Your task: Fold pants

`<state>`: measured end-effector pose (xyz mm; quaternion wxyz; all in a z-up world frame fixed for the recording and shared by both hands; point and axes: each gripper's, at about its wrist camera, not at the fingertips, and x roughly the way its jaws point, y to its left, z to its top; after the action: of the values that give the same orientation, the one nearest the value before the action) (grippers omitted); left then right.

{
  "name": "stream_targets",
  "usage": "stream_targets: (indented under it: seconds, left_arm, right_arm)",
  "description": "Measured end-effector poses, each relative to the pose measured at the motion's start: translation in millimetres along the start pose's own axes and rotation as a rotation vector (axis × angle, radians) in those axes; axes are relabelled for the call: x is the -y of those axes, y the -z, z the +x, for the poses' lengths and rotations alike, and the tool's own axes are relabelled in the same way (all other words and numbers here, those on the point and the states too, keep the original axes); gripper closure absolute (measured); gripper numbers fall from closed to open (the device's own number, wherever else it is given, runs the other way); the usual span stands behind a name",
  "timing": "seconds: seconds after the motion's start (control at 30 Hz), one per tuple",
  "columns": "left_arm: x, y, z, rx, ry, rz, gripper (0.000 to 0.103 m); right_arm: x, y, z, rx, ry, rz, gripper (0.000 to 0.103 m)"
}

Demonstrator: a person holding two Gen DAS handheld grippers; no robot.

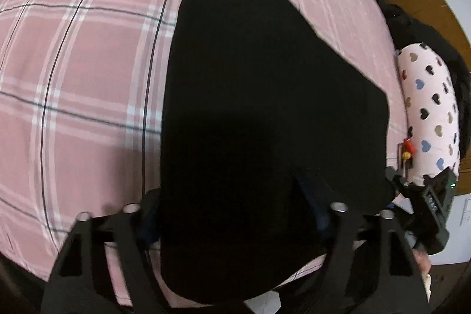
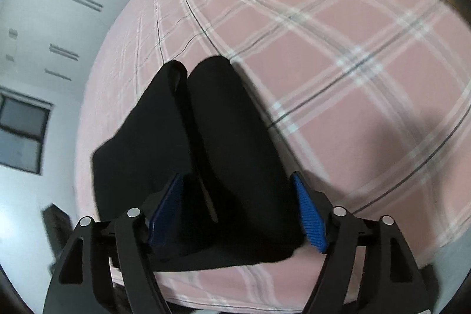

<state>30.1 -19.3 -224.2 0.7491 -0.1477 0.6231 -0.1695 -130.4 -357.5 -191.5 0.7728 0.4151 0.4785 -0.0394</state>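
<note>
Black pants (image 1: pixel 265 78) lie flat on a pink checked bedsheet (image 1: pixel 88 64), their near end reaching the bed's front edge. My left gripper (image 1: pixel 226 189) stands over that near end with its fingers well apart and the flat cloth between them. Its left pad is mostly hidden by the cloth. In the right wrist view the pants (image 2: pixel 220 122) show two legs side by side running away from me. My right gripper (image 2: pixel 238 175) is open, and its blue pads (image 2: pixel 309 214) flank the right leg without pinching it.
A pale pillow with heart prints (image 1: pixel 426 108) and a dark heap of cloth (image 1: pixel 412 28) lie along the bed's right side, with a small red toy (image 1: pixel 407 147) beside them. A black device with a green light (image 1: pixel 432 196) sits at the right. A white wall (image 2: pixel 44 49) borders the bed.
</note>
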Motion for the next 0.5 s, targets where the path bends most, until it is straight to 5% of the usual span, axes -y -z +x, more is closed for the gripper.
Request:
stream_targets:
  seconds: [0.07,0.13,0.2,0.3,0.33,0.43,0.5]
  left_arm:
    - [-5,-4,-12,-0.002,0.048,-0.007,0.065]
    - [-11,-6,-36,0.020,0.087,0.006,0.071]
    - [-18,-10,-67,0.057,0.104,0.036,0.073]
    - [-36,-7,-110,0.120,0.007,0.086,0.071]
    - [-48,-5,-117,0.119,-0.038,0.084,0.069]
    - [-83,5,-102,0.054,-0.180,0.080,0.059]
    - [-99,13,-96,0.047,-0.231,0.048,0.056]
  right_arm:
    - [-20,5,-6,0.014,0.018,-0.074,0.071]
    - [-44,10,-22,0.033,-0.019,-0.126,0.083]
    - [-67,20,-37,0.049,-0.068,-0.170,0.085]
    - [-96,50,-34,-0.005,-0.118,-0.268,0.085]
    - [-100,59,-24,-0.035,-0.094,-0.298,0.083]
    - [-91,85,6,-0.025,0.152,-0.305,0.075]
    - [-94,90,-5,0.033,0.137,-0.277,0.072]
